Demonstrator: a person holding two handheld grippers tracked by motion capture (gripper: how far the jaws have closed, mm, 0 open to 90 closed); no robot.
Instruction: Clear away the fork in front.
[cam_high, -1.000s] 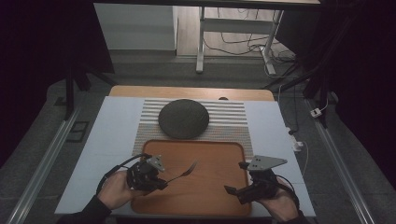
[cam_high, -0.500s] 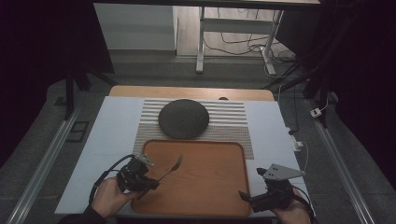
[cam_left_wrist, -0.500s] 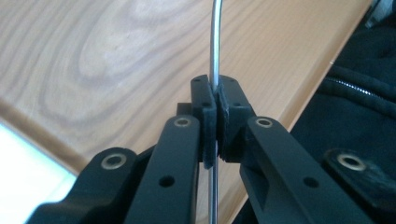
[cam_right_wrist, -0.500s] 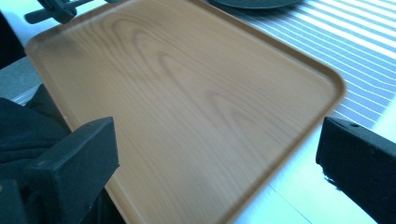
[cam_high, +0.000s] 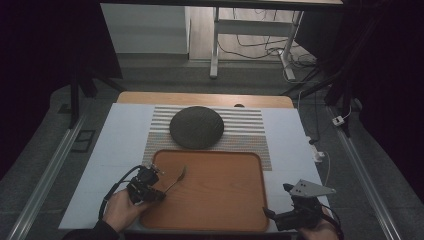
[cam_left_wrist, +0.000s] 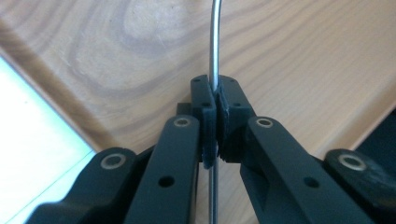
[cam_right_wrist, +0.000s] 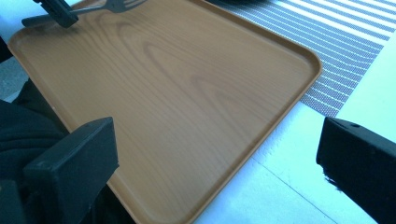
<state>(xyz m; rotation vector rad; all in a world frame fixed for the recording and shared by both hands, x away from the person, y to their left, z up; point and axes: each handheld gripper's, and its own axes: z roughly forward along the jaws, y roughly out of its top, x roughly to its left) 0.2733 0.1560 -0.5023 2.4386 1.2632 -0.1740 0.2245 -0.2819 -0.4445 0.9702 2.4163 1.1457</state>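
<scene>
My left gripper (cam_high: 157, 187) hangs over the near left corner of the wooden tray (cam_high: 220, 210). It is shut on the thin handle of a metal fork (cam_high: 179, 176), whose head points toward the tray's middle. In the left gripper view the pads (cam_left_wrist: 208, 107) pinch the fork's handle (cam_left_wrist: 215, 56) above the tray's wood (cam_left_wrist: 289, 70). Off the tray's near right corner, my right gripper (cam_high: 277, 201) is held wide open, with nothing between its jaws. The right gripper view looks between those open jaws (cam_right_wrist: 215, 163) across the tray (cam_right_wrist: 187, 102) to the fork (cam_right_wrist: 116, 5) at the far side.
A dark round plate (cam_high: 196, 126) lies on a striped placemat (cam_high: 250, 132) just beyond the tray. All of it rests on a pale table top (cam_high: 120, 135) with a wooden strip at the far edge. Cables and table legs (cam_high: 215, 45) stand on the floor behind.
The left hand has drawn the fork a little leftward and lower over the tray. The right hand has slid from the tray's near right part out past its right corner.
</scene>
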